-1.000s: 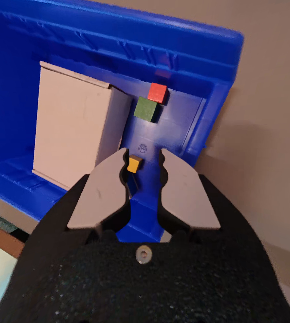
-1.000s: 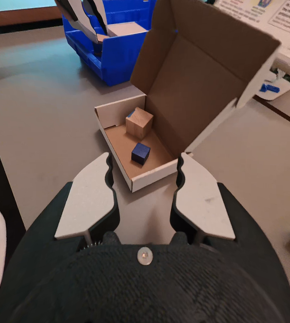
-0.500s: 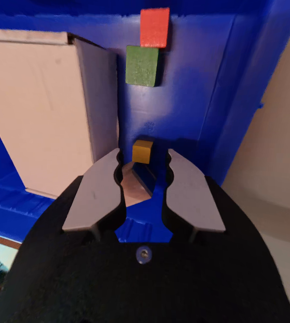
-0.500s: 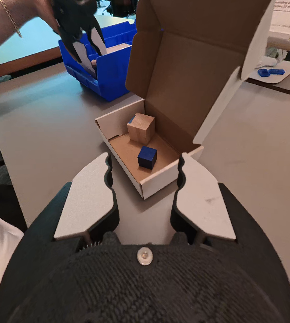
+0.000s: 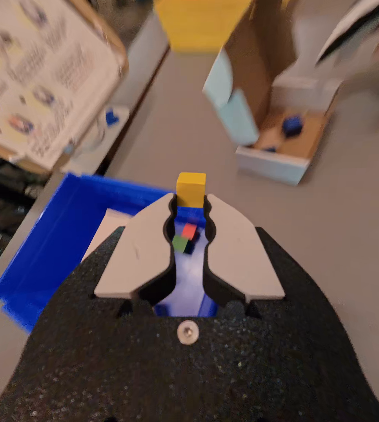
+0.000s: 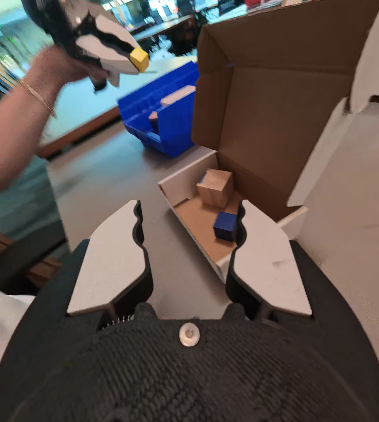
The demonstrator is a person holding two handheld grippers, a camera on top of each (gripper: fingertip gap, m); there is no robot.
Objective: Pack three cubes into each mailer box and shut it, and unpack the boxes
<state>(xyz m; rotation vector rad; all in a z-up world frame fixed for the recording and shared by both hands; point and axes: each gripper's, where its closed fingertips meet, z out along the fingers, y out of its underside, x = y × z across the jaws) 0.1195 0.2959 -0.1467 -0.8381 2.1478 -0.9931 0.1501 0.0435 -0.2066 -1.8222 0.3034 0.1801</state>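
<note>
Yellow cube lifted out of the bin, on its way to the open box

The left gripper (image 5: 190,196), which a moment ago reached down into the blue bin (image 5: 53,239) with its fingers apart around the yellow cube (image 5: 191,189), now has them clamped on that cube and carries it in the air above the bin – the red cube (image 5: 189,230) and green cube (image 5: 180,243) stay behind on the bin floor. The mailer box (image 6: 184,187) holds a wooden cube (image 6: 214,190) and a blue cube (image 6: 225,226), so by my reckoning this yellow one makes the third. The right gripper (image 6: 189,225) hangs empty with fingers wide apart, its right finger over the box's near corner. The upright lid (image 6: 275,114) walls off the far side – the open way in is from above, over the low white wall.
</note>
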